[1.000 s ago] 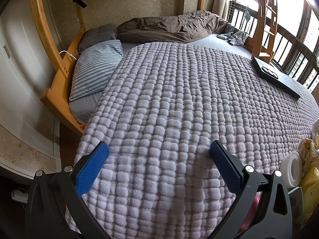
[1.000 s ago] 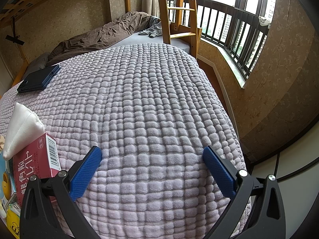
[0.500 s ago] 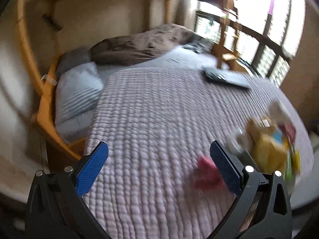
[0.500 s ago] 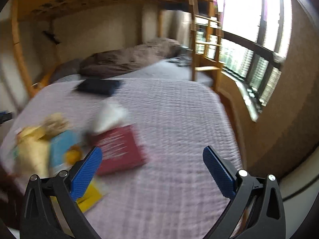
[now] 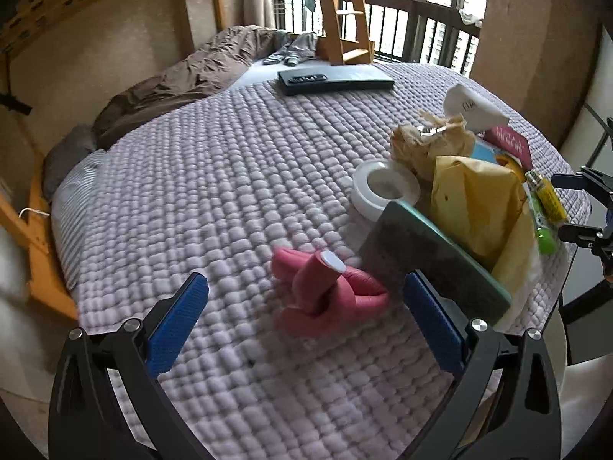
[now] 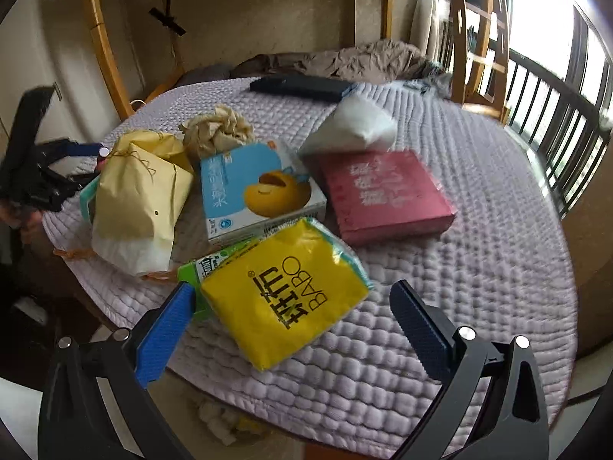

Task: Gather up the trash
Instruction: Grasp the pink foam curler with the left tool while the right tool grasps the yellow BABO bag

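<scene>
Lilac quilted bedspread [image 5: 214,176] under a wooden bunk frame [image 6: 103,57] carries litter; both tools [image 5: 304,316] [image 6: 291,320] spread, empty.

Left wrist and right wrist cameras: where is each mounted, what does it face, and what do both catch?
Left wrist: on the left gripper, jaws open, looking across the lilac quilted blanket at a pink knotted rubber glove; the right gripper shows at the right edge.
Right wrist: on the right gripper, jaws open, over a yellow plastic packet; the left gripper shows at the left.
Shared: yellow paper bag, flat black case.
</scene>
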Available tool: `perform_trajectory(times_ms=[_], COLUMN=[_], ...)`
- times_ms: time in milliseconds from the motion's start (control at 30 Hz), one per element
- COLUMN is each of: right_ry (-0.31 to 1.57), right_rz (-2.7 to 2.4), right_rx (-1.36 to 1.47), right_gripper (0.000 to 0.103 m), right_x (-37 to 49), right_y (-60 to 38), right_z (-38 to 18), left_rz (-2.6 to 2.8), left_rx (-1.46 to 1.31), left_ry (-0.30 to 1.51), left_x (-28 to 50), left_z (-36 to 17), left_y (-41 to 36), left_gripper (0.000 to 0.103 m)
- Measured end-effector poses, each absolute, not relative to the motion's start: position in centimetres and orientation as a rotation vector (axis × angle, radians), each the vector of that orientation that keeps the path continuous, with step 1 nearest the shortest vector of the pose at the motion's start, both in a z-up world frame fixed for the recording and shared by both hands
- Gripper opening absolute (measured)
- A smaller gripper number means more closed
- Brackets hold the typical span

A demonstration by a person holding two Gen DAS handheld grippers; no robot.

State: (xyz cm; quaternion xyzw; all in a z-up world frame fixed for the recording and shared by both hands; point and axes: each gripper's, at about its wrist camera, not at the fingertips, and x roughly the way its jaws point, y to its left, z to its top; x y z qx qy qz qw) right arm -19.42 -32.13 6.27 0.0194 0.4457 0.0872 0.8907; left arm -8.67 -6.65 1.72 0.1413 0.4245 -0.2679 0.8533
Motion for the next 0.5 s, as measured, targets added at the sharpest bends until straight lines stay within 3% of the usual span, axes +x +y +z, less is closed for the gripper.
perform_trajectory(times_ms=[500], right_ry=[0.947], right_rz=[0.213], right_rx=[0.101], right_gripper=[0.099], right_x=[-17.9], right_y=[-33.4], right_z=[5.9], left_rz=[-0.672], left_rx=[0.424], left_ry=[0.834], left_x=[-8.9], left_z=[2.0], left_y=[-7.1], left_gripper=[0.102])
